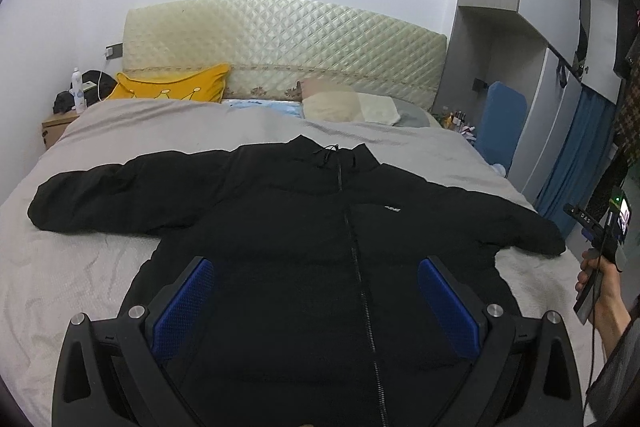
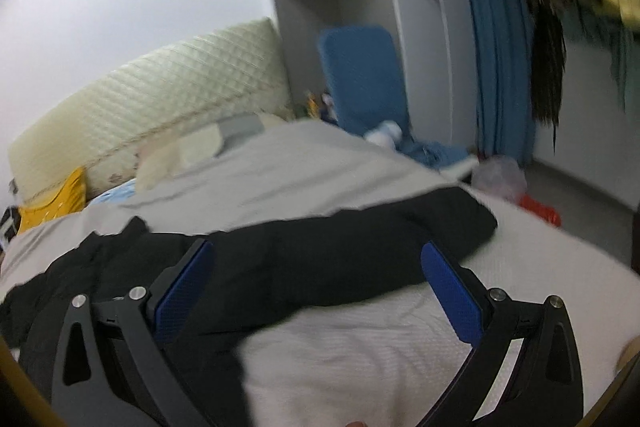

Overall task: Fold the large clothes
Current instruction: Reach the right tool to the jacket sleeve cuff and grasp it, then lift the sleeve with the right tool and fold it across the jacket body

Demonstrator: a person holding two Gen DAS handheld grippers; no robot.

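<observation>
Jacket [image 1: 288,227], big, black and puffy, lies flat on the bed [image 1: 60,267] with its front up and its zipper [image 1: 356,267] closed. Both sleeves stick straight out, one toward 9 o'clock and one toward 3 o'clock in the left wrist view, and the collar points to 12 o'clock, toward the pillows [image 1: 172,87]. No part of it is folded over yet, so the folding job looks like it is only at the start. All the folds are left to do: most likely the sleeves go in first, then the body gets folded up. The left gripper [image 1: 316,301] hangs over the bottom half of the jacket, near 6 o'clock, with its two blue pads [image 1: 184,303] spread wide, and it holds nothing. I cannot tell if it touches the cloth. The right gripper [image 2: 316,301] is off to the side of the bed, and its view is a bit blurry. It is spread wide too, and it grips nothing. From there, the jacket's right sleeve [image 2: 400,227] lies across the bed just ahead of it, with its end toward 2 o'clock. That sleeve looks like the easy thing to grab first.
</observation>
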